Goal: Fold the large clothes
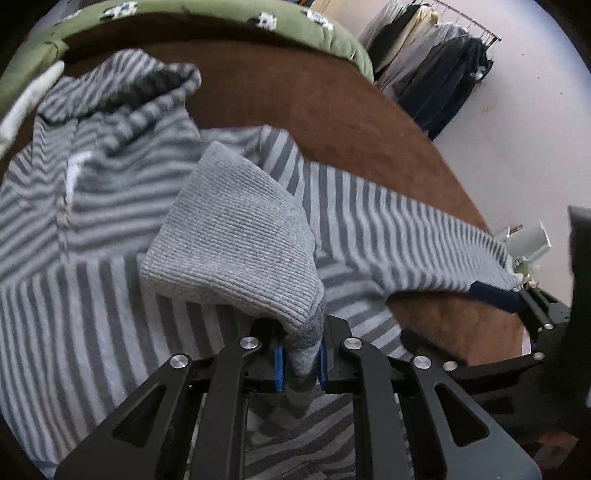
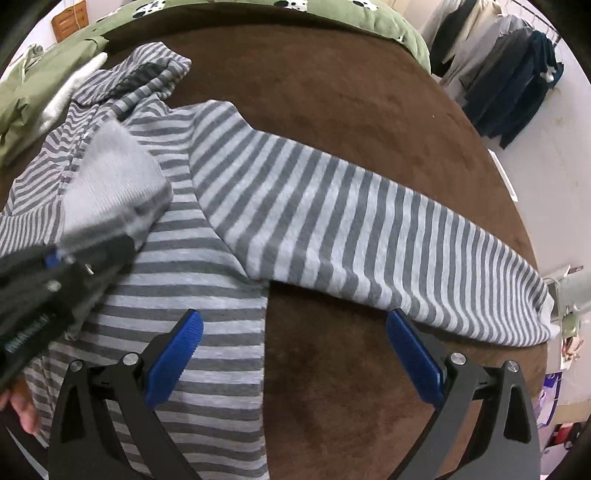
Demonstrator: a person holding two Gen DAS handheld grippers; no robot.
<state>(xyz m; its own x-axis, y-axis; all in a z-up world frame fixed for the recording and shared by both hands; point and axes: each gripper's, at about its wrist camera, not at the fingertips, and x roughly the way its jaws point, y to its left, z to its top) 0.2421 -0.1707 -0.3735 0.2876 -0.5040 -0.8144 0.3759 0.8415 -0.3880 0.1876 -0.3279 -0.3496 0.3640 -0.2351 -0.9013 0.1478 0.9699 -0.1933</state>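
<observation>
A grey striped hooded sweater lies spread on a brown surface. My left gripper is shut on the ribbed grey cuff of one sleeve, held above the sweater's body. It also shows in the right wrist view at the left, with the cuff. My right gripper is open and empty, above the brown surface between the sweater's body and the other sleeve, which stretches out to the right. The right gripper also shows in the left wrist view.
A green patterned cover lies along the far edge. Clothes hang on a rack at the back right. Small items sit beyond the surface's right edge. A hand shows at lower left.
</observation>
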